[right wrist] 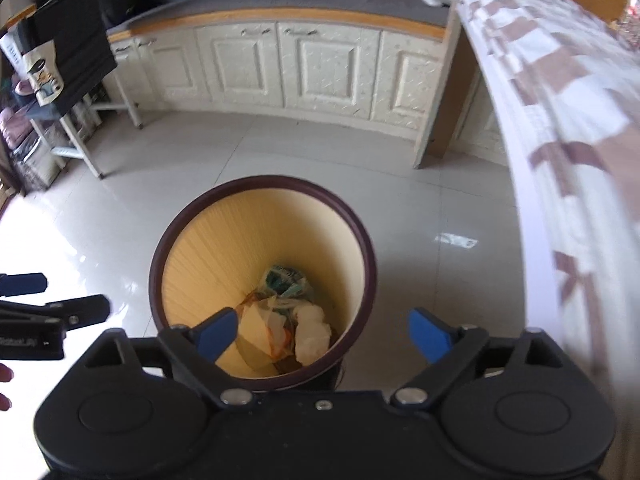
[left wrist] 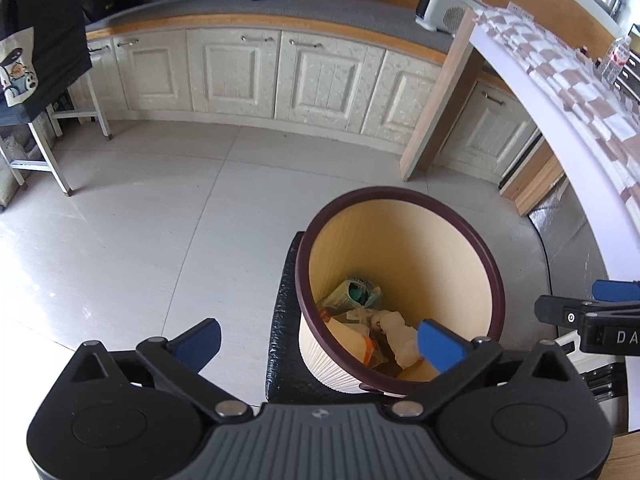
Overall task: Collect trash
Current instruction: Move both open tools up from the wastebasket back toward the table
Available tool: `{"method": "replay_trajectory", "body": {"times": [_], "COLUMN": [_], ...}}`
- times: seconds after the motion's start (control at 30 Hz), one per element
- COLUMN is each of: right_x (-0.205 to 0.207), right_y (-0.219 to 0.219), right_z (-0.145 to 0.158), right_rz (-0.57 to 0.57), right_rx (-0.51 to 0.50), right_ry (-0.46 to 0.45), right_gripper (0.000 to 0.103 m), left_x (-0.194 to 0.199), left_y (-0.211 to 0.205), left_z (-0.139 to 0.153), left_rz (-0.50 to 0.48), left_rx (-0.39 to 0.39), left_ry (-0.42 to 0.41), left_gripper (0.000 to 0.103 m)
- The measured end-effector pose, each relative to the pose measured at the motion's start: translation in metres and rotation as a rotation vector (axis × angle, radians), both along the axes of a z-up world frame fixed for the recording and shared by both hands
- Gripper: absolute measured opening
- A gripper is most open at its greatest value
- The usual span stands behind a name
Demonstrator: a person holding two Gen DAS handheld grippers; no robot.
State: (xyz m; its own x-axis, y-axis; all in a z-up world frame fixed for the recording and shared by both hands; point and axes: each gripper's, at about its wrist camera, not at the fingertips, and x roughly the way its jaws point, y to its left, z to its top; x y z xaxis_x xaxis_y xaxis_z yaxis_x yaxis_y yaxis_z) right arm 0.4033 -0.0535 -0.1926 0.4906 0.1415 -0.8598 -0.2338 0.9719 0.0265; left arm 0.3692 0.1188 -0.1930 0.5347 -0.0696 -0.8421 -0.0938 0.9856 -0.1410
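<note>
The waste bin [right wrist: 262,216], a round cream container with a dark maroon rim, is seen standing on the tiled floor [left wrist: 132,216] just beside the table's near edge, with a black textured item [left wrist: 284,344] touching its base on one side. The collected trash is located at the bottom of the bin: a crumpled white tissue [right wrist: 312,334], a green printed wrapper [right wrist: 286,280], a flat cream card [right wrist: 252,334] and a clear film with orange print [right wrist: 280,338], all piled loosely together.

The left gripper [left wrist: 318,340] is held above the bin's left rim with its jaws spread wide and nothing between them. The right gripper [right wrist: 322,338] is held directly over the bin's mouth, jaws likewise spread and empty.

The trash is judged to be very light, soft and easily crushed. The film is likely to be slippery, so a pinch on a bunched fold is recommended, not on a flat face. The card is judged stiffer and best taken at an edge. The bin itself appears light and rigid; its rim is the natural place to be gripped.

The table with the checked cloth [left wrist: 560,80] overhangs close on the right and restricts sideways movement. Cream cabinets [left wrist: 248,72] line the far wall, well apart. A metal rack [left wrist: 48,152] stands at the far left.
</note>
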Motion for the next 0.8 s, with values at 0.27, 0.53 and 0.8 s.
{"method": "replay_trajectory", "body": {"times": [0.27, 0.53, 0.8], "right_x": [-0.025, -0.057, -0.09], "right_y": [-0.004, -0.004, -0.027], "right_z": [0.022, 0.065, 0.125], "right_rz": [0.001, 0.038, 0.023], "right_rx": [0.05, 0.076, 0.122], "right_ry": [-0.065, -0.167, -0.325], "right_gripper": [0.103, 0.103, 0.103], "left_x": [-0.02, -0.044, -0.073], "left_y": [0.003, 0.012, 0.017], "left_z": [0.025, 0.074, 0.13], "left_rz": [0.01, 0.027, 0.026], "left_rx": [0.025, 0.035, 0.054], "left_ry": [-0.042, -0.143, -0.288], "left_gripper": [0.103, 0.103, 0.103]}}
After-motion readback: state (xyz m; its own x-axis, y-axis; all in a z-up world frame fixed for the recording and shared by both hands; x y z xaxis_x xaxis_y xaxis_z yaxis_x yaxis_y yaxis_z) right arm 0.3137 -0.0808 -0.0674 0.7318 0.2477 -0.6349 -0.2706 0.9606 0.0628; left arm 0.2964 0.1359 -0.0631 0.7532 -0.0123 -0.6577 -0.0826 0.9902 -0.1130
